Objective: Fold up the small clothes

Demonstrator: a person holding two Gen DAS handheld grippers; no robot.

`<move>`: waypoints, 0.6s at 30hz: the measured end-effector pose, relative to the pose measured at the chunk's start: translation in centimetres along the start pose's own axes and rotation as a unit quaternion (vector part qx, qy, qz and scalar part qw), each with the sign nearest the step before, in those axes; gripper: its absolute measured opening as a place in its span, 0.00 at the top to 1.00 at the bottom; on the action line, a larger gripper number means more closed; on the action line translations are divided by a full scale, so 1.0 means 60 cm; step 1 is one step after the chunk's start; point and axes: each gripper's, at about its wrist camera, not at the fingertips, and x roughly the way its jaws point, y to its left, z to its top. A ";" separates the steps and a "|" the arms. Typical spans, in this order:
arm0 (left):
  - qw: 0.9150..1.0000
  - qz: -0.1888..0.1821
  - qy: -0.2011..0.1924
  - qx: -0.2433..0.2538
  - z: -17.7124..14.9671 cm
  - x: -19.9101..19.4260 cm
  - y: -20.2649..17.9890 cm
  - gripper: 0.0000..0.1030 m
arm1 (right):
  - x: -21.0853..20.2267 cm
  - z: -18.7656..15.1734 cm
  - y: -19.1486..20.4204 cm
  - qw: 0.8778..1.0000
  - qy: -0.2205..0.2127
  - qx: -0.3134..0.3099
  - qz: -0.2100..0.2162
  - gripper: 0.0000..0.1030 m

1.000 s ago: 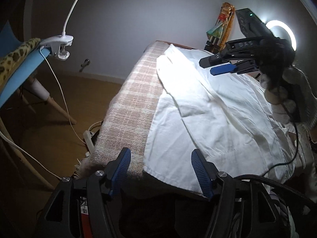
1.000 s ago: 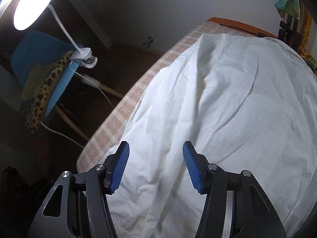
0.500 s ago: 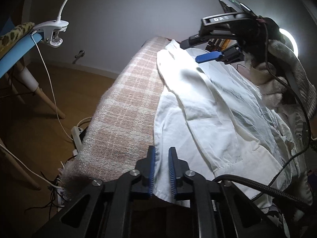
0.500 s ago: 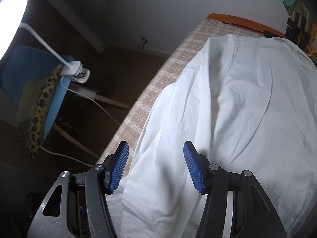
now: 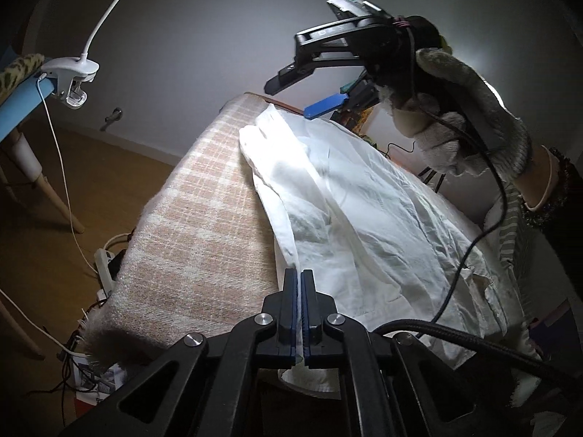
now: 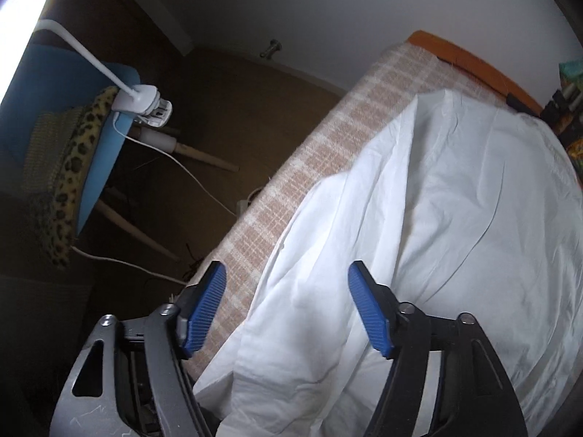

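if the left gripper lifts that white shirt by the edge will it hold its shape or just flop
Probably flops: the white shirt lies in soft wrinkles and folds. It looks thin, likely light. The left gripper, shut on its edge, would likely drag the rest across the plaid blanket.

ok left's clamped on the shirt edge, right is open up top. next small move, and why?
Probably lower the right gripper onto the far edge of the white shirt and close. The left gripper is shut on the near edge, while the right one's jaws are spread and hang above the cloth. With only one point held, lifting would likely drag the shirt across the plaid blanket rather than fold it.
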 end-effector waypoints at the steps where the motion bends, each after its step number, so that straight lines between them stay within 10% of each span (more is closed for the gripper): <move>1: 1.000 -0.004 -0.001 0.001 0.003 0.007 -0.001 1.00 | 0.007 0.005 -0.003 1.000 -0.001 0.006 -0.001 0.28; 14: 0.998 -0.002 0.021 0.067 -0.005 0.045 -0.067 1.00 | 0.151 0.072 -0.048 0.993 0.005 0.072 -0.097 0.29; 18: 0.996 0.004 0.027 0.080 -0.007 0.055 -0.081 1.00 | 0.159 0.077 -0.051 0.990 -0.002 0.058 -0.132 0.46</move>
